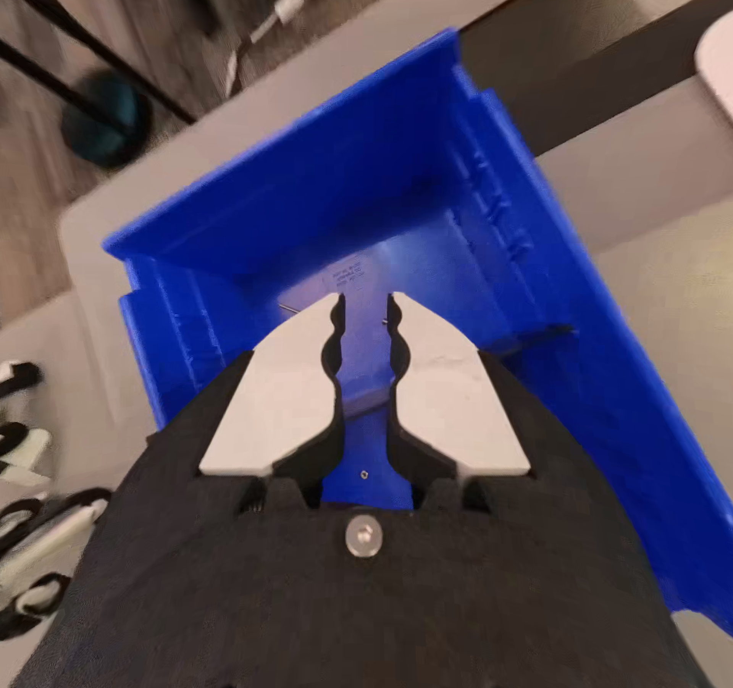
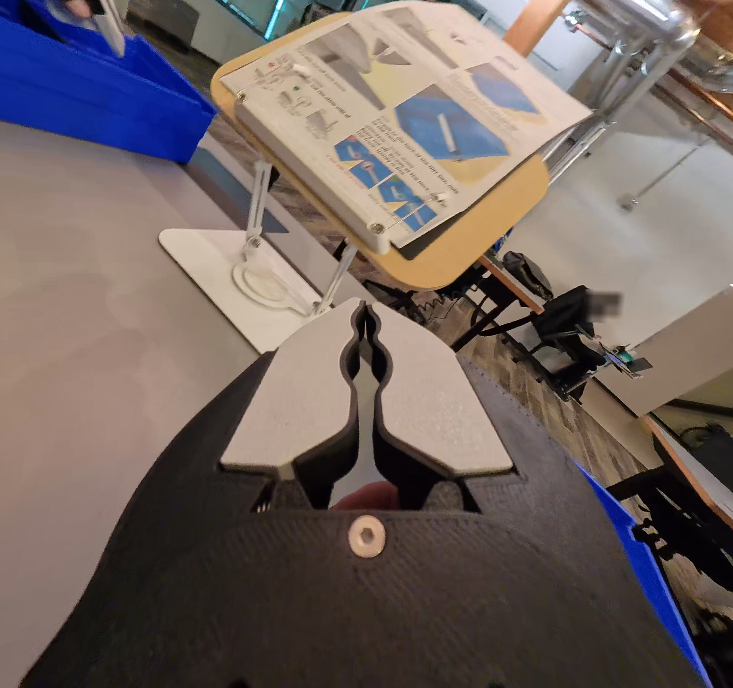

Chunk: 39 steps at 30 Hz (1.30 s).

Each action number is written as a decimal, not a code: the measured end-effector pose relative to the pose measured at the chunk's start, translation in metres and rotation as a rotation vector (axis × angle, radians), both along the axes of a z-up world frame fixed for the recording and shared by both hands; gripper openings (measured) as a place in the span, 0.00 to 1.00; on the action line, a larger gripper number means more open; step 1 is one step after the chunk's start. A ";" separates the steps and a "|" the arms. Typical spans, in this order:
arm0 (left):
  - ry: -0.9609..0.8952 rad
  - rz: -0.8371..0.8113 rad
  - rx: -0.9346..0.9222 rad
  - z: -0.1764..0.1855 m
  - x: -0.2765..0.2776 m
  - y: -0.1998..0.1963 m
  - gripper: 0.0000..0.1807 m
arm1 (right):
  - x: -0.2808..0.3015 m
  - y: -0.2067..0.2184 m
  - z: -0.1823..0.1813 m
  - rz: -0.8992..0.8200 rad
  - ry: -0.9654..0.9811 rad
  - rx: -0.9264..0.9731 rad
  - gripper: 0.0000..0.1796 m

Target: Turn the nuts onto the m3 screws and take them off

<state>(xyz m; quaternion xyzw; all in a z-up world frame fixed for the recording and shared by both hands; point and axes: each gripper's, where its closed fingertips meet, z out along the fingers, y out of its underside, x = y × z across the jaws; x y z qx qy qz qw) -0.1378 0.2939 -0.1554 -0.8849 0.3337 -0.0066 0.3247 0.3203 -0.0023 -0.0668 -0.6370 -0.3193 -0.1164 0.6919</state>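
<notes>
In the left wrist view my left gripper [image 1: 365,298] is open and empty, pointing down into a blue plastic bin [image 1: 277,209]. A thin screw [image 1: 286,307] lies on the bin floor just left of the left fingertip. Another small metal piece [image 1: 384,322] shows by the right fingertip. A tiny nut [image 1: 364,474] lies on the bin floor between the finger bases. In the right wrist view my right gripper [image 2: 365,306] is shut with nothing visible in it, held above the grey table [image 2: 79,312]. The blue bin [image 2: 91,90] and the left gripper [image 2: 107,22] show far left.
A tilted stand [image 2: 380,129] with illustrated instruction sheets stands on a white base [image 2: 206,256] on the table beyond the right gripper. Another blue bin's edge [image 2: 650,573] shows at lower right. Black and white gripper parts [image 1: 27,510] lie at the left. The floor lies beyond the table edge. My hands' fingertips stand some 55 cm from each other. About 15 cm separates my left fingertips from the thin screw [image 1: 286,307].
</notes>
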 end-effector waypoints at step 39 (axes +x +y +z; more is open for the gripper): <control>0.189 0.142 -0.458 -0.079 -0.031 0.051 0.01 | -0.012 0.003 -0.042 0.102 0.045 -0.149 0.00</control>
